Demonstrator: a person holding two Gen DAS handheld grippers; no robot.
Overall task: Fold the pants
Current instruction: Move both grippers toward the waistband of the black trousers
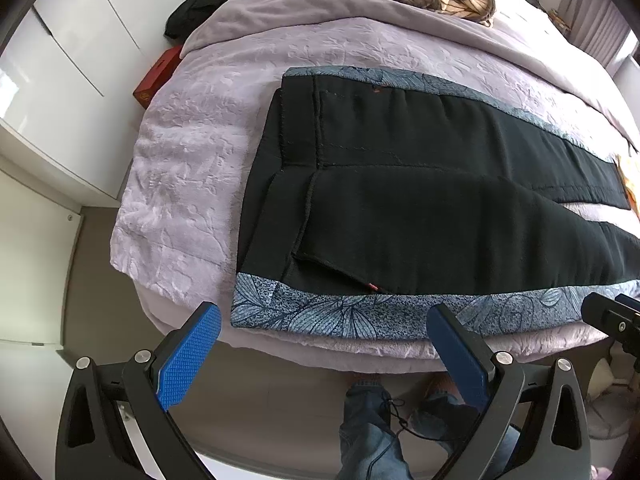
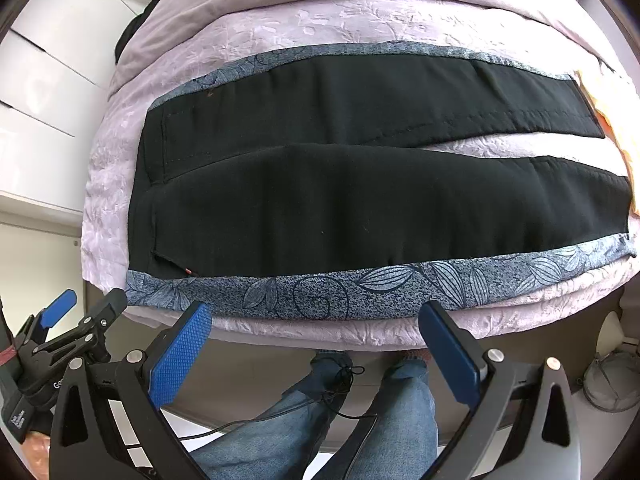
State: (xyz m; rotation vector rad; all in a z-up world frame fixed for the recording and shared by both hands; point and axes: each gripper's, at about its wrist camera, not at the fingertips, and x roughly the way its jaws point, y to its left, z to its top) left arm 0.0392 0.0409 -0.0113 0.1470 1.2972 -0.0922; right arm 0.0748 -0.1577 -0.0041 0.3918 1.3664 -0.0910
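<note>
Pants [image 1: 420,220] are lying flat and unfolded on the bed [image 1: 180,160]; both grippers [image 1: 324,344] [image 2: 316,340] are hovering spread, empty; folding is yet to begin.

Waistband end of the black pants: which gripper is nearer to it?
Left. The left gripper hovers off the bed edge by the waistband end; the right gripper hangs farther along the near leg. Both open, apart from the pants.

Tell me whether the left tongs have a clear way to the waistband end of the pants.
Probably yes. The left tongs hang open just off the bed edge, and nothing lies between them and the near corner of the pants at the waistband.
</note>
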